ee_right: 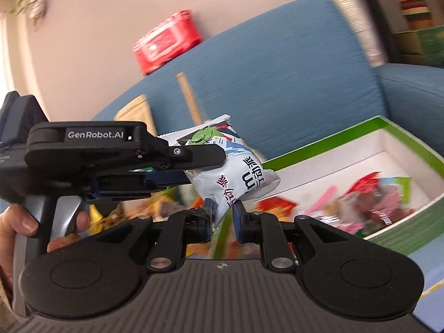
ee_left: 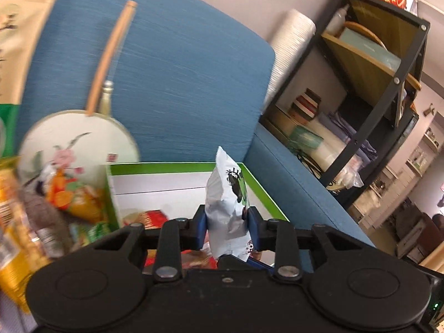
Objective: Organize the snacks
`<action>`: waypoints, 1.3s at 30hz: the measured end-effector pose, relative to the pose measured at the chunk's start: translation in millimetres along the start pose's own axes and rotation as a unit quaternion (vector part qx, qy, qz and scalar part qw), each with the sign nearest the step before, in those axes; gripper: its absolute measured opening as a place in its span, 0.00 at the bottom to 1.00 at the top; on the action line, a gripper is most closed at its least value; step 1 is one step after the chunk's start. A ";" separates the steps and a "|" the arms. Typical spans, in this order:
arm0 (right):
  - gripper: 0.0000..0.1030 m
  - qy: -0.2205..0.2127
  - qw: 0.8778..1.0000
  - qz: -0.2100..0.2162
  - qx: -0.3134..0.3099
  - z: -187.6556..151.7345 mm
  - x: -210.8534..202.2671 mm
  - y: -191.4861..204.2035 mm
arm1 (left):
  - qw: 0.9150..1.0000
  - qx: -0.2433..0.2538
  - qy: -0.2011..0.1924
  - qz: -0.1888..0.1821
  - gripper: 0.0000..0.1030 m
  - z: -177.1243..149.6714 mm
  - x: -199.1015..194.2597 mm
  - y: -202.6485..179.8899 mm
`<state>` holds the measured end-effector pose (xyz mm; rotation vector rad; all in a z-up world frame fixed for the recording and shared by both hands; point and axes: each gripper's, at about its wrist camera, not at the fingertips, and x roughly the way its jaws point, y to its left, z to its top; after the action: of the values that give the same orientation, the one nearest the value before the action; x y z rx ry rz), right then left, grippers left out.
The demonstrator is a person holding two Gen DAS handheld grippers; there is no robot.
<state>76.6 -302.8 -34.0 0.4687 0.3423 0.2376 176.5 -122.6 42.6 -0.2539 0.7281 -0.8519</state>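
Left wrist view: left gripper [ee_left: 227, 223] clenched on white snack packet [ee_left: 227, 194], held upright above green-rimmed box [ee_left: 172, 168] on blue sofa [ee_left: 180, 77]. Right wrist view: right gripper [ee_right: 223, 219] pinching the same packet's lower corner; left gripper entering from left, gripping its upper part. Mixed snacks [ee_right: 369, 197] inside box.

Even, soft indoor light fills both fisheye views without hard shadows or glare, while motion blur smears the snack packets [ee_left: 16, 222] at 9 o'clock and the box [ee_right: 383, 127] at 3 o'clock, edges bowing strongly.
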 end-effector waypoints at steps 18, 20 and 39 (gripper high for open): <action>1.00 -0.022 0.993 -0.093 -0.069 -10.8 11.5 -6.5 | 0.994 0.022 0.014 0.103 1.00 -17.8 5.8 20.2; 1.00 -0.023 0.993 -0.077 -0.082 -14.1 8.5 0.6 | 0.993 0.015 0.000 0.113 1.00 -22.9 -15.2 23.8; 1.00 0.071 0.984 0.024 -0.161 -56.4 27.4 65.7 | 0.966 -0.043 -0.024 0.253 1.00 -41.3 -89.5 108.5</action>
<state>71.1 -215.2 -57.1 0.1402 0.4242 0.3678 173.8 18.6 3.4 -0.1536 0.7426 -0.3270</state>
